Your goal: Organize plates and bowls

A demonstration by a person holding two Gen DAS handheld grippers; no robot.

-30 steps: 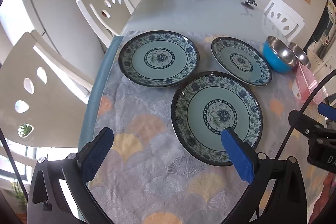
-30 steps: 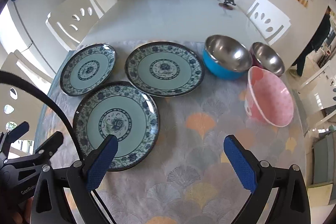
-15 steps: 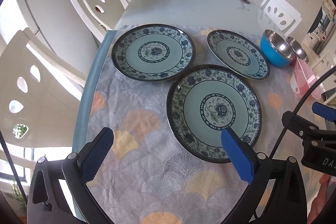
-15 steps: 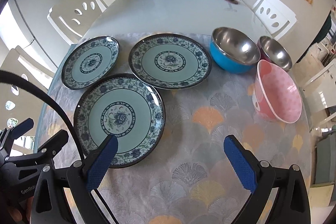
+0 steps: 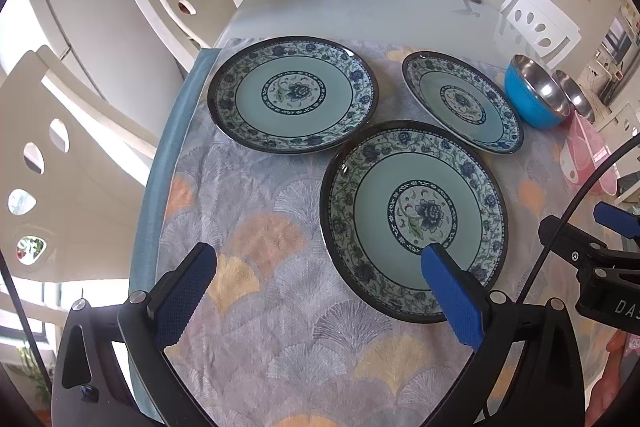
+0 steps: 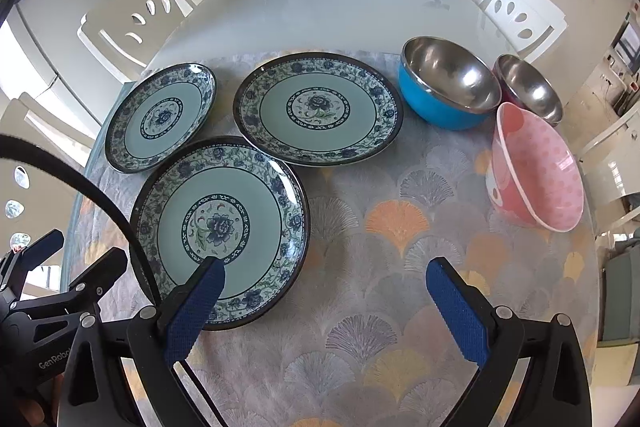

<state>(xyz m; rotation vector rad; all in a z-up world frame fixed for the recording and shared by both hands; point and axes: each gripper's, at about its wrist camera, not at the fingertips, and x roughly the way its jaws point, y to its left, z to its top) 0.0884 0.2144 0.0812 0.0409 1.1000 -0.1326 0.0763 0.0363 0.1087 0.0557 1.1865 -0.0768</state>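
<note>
Left gripper [image 5: 316,267]: spread wide, empty.
Right gripper [image 6: 326,285]: wide too, empty.
Nearest plate [image 6: 220,227]: just ahead; likely heavy, slick, breakable. Pinch its rim.

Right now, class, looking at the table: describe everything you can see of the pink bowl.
The pink bowl looks like glossy plastic or ceramic, pale pink with darker pink dots inside and a thin white rim. It is empty and tipped over, lying on its side on the fan-patterned tablecloth, its mouth facing the camera. It sits nearest of the three bowls, very close to the small steel bowl; contact is unclear. No gripper touches it.
</note>
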